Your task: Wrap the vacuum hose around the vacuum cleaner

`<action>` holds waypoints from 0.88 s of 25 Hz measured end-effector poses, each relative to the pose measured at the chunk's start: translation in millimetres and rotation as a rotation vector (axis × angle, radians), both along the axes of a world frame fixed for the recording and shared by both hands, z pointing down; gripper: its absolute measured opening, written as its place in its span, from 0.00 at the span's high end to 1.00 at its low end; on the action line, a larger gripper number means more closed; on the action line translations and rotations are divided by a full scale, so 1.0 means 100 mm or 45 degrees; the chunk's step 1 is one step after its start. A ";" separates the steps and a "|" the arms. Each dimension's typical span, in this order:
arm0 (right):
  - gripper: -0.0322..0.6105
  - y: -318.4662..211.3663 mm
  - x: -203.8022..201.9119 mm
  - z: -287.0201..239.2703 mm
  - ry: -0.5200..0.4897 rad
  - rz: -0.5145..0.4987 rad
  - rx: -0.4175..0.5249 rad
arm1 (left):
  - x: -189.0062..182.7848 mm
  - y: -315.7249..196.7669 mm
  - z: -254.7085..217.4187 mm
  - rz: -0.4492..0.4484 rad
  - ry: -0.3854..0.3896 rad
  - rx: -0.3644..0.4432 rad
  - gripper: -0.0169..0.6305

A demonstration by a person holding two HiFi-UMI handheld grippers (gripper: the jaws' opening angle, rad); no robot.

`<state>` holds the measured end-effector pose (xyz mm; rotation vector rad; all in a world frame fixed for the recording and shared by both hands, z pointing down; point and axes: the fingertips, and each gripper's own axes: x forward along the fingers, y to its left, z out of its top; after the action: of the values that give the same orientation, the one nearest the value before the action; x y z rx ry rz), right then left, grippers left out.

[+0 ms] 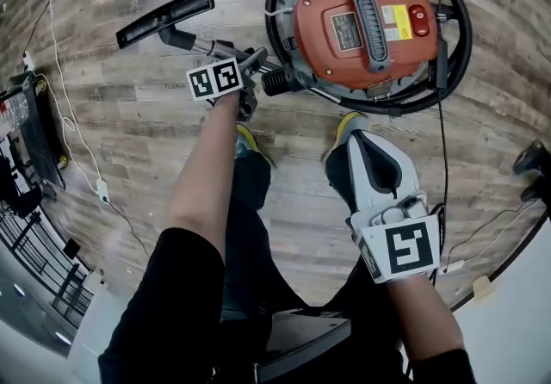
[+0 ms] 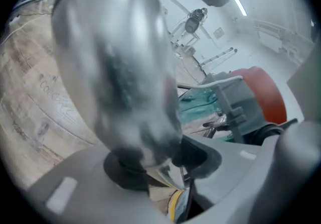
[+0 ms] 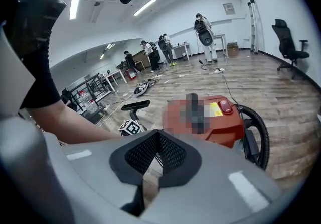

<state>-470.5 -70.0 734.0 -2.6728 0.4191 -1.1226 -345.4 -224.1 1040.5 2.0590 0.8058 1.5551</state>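
The red vacuum cleaner [image 1: 366, 25] stands on the wooden floor at the upper right, and its black hose [image 1: 461, 29] lies looped around its body. The hose's metal wand [image 1: 207, 46] runs left to a black floor nozzle [image 1: 164, 16]. My left gripper [image 1: 252, 72] is shut on the wand next to the ribbed hose end; in the left gripper view the shiny wand [image 2: 115, 67] fills the space between the jaws [image 2: 150, 152]. My right gripper [image 1: 357, 143] hovers below the vacuum, shut and empty [image 3: 156, 142]. The vacuum [image 3: 225, 122] and hose [image 3: 261, 132] also lie ahead of it.
A white cord [image 1: 73, 115] trails over the floor at the left beside a dark rack [image 1: 34, 133]. A thin black cable [image 1: 442, 141] runs down from the vacuum at the right. The person's shoes [image 1: 245, 139] stand just below the vacuum. An office chair [image 3: 288, 42] and people are far off.
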 end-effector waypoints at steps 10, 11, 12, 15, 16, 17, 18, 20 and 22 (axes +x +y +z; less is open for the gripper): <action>0.92 -0.08 -0.13 0.83 -0.092 0.013 0.006 | -0.10 0.08 1.08 -0.141 -0.061 0.205 0.59; 0.92 -0.09 -0.14 0.87 -0.098 0.015 0.006 | -0.12 0.04 1.14 -0.152 -0.073 0.218 0.58; 0.91 -0.09 -0.15 0.89 -0.101 0.015 0.004 | -0.13 0.00 1.18 -0.165 -0.078 0.235 0.56; 0.91 -0.11 -0.16 0.92 -0.098 0.010 -0.002 | -0.14 -0.14 1.27 -0.221 -0.077 0.306 0.49; 0.92 -0.11 -0.16 0.92 -0.095 0.008 -0.004 | -0.14 -0.18 1.29 -0.236 -0.079 0.328 0.47; 0.92 -0.10 -0.16 0.93 -0.094 0.008 -0.004 | -0.15 -0.22 1.30 -0.246 -0.081 0.343 0.46; 0.92 -0.08 -0.17 0.93 -0.096 0.013 -0.004 | -0.15 -0.24 1.28 -0.249 -0.079 0.350 0.46; 0.92 -0.02 -0.18 0.88 -0.104 0.033 -0.002 | -0.14 -0.24 1.16 -0.239 -0.061 0.351 0.46; 0.92 0.03 -0.20 0.72 -0.110 0.057 0.000 | -0.12 -0.25 0.92 -0.223 -0.030 0.355 0.46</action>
<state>-490.0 -67.4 806.1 -2.6089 0.3427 -1.2190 -357.1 -248.9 1132.6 2.2303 0.4041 1.6652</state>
